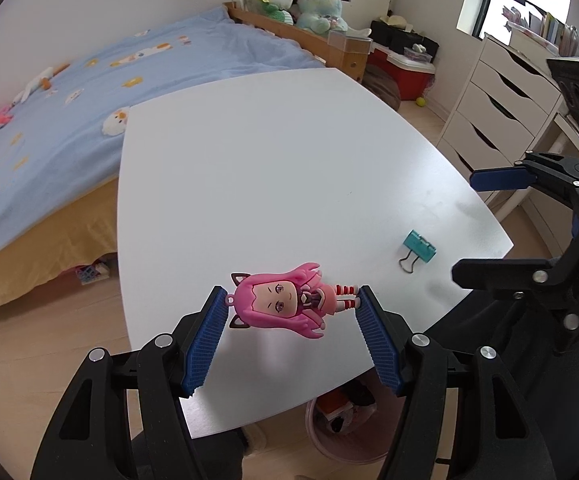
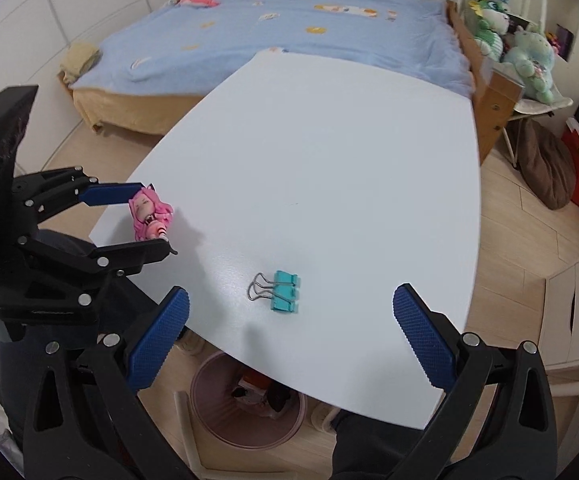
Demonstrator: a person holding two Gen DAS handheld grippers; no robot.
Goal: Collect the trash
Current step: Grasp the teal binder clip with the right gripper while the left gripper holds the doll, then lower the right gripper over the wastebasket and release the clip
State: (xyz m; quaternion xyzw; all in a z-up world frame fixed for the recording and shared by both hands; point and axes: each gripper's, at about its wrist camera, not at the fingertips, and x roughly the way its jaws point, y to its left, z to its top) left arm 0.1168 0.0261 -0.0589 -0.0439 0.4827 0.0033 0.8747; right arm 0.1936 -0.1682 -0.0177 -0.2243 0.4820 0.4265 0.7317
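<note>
1. The left gripper [image 1: 291,300] clamped a pink-haired plastic doll figure [image 1: 285,306] head-to-feet between its blue jaws, above the near edge of the white desk [image 1: 269,160].
2. The right gripper [image 2: 291,312] hung over the same desk edge, its jaws wide and empty around a teal metal binder clip [image 2: 285,292] lying on the desk.
3. A pink round waste bin [image 2: 245,408] stood on the floor below that edge, trash inside.
</note>
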